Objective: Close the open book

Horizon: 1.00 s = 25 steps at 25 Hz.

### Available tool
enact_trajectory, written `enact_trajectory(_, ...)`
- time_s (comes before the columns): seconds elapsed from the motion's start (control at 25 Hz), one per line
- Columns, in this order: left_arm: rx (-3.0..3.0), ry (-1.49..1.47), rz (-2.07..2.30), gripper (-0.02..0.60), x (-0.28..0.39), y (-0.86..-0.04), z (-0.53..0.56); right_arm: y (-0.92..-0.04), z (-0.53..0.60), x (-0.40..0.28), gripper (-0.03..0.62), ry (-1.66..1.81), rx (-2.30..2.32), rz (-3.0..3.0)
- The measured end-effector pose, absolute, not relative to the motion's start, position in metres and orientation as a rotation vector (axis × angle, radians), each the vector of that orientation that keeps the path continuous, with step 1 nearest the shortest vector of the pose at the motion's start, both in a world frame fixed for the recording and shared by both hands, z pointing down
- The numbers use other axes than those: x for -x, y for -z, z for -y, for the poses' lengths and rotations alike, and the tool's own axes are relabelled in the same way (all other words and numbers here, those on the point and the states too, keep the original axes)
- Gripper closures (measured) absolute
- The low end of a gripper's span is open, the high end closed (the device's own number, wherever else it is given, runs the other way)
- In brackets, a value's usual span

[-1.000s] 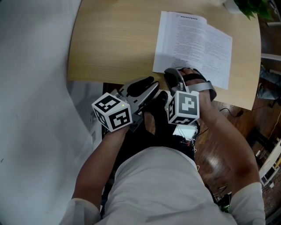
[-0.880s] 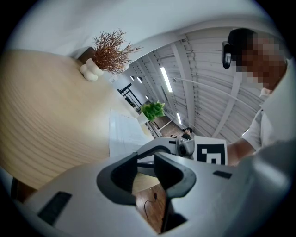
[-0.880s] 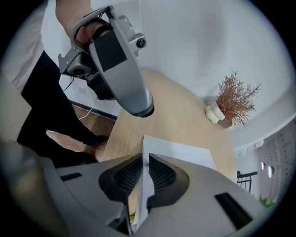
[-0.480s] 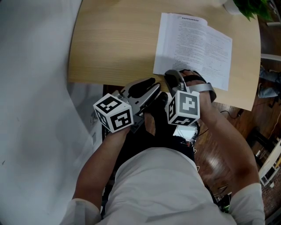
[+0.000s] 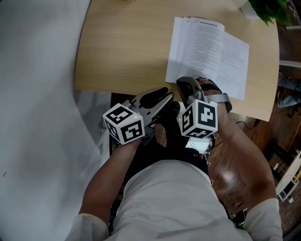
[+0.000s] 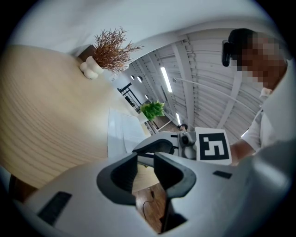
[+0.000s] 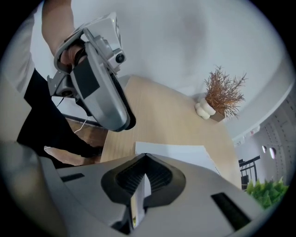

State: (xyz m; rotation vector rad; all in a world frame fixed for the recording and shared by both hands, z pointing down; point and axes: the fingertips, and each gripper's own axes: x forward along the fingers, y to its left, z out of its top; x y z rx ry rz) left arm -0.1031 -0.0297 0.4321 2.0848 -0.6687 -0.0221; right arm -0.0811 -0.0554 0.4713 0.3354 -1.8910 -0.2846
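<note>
— Where do you have the book [image 5: 209, 52]?
— I see it lying open on the table [image 5: 122, 52], right of centre, close to the near edge. My right gripper [image 5: 195, 84] is at the book's near side, page edges between its jaws.
— And your left?
— My left gripper [image 5: 164, 92] is just left of it, off the book. Green plant [image 5: 269, 9] at the far right corner, twig vase [image 7: 217, 99] on the table's far side

Left claw [image 5: 156, 97]: I hold it nearly level, jaws apart, nothing between them.
Right claw [image 5: 190, 87]: I tip it steeply down, jaws pinched on a book page [image 7: 140, 194].
</note>
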Motion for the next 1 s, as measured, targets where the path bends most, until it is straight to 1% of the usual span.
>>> enact_trajectory(0.2, -2.074, 0.033, 0.673, 0.495, 0.104, -0.433, 0.034, -0.463, 0.057, 0.079, 0.592, 0.233, -0.395, 1.943)
enact_trajectory(0.6, -1.905, 0.105, 0.591, 0.495, 0.099, -0.438, 0.066, -0.445, 0.058, 0.08, 0.592, 0.255, -0.481, 2.007)
enact_trajectory(0.64, -1.881, 0.113, 0.578, 0.478, 0.098, -0.437, 0.069, -0.443, 0.058, 0.079, 0.592, 0.258, -0.487, 2.012)
enact_trajectory(0.68, -1.857, 0.12, 0.565, 0.441, 0.097, -0.437, 0.072, -0.442, 0.058, 0.078, 0.592, 0.26, -0.492, 2.017)
enact_trajectory(0.76, -1.813, 0.132, 0.541, 0.425, 0.094, -0.437, 0.078, -0.44, 0.058, 0.077, 0.592, 0.263, -0.502, 2.025)
enact_trajectory(1.0, -1.727, 0.104, 0.459, 0.423, 0.081, -0.448, 0.086, -0.433, 0.058, 0.077, 0.592, 0.293, -0.509, 2.047)
